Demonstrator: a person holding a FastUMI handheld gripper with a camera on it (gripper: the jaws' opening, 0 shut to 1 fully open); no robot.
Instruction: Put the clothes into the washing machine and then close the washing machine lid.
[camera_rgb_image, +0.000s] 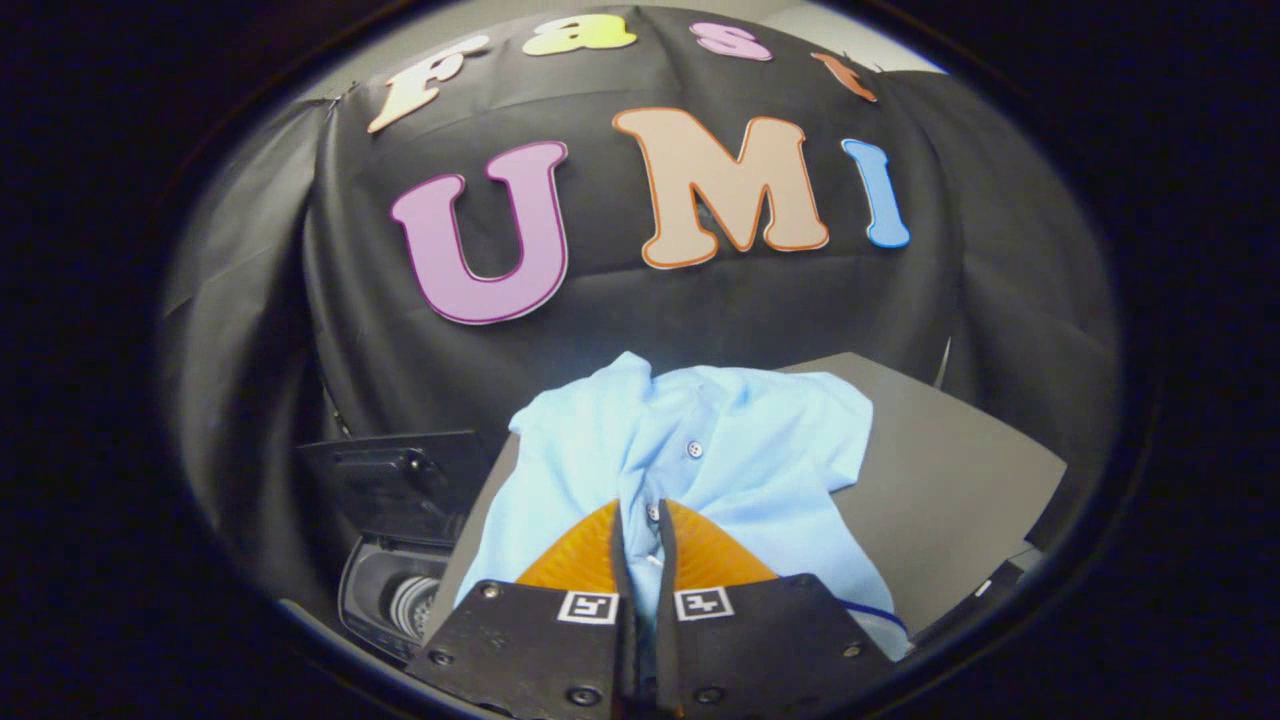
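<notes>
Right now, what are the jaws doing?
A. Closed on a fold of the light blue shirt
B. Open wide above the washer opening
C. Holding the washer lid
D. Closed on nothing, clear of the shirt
A. The gripper has its jaws pinched nearly together with the button placket of the light blue shirt caught between them; the shirt lies on the grey table, and the washing machine sits open beside it.

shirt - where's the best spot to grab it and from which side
Grip the shirt at its buttoned front placket, coming straight in from the near edge, over the table. The cloth is bunched into a raised fold there, thin enough for two fingers to pinch. The hand-held gripper is already closed on that fold, both fingers pressing it, with the open washing machine just to the left.
</notes>
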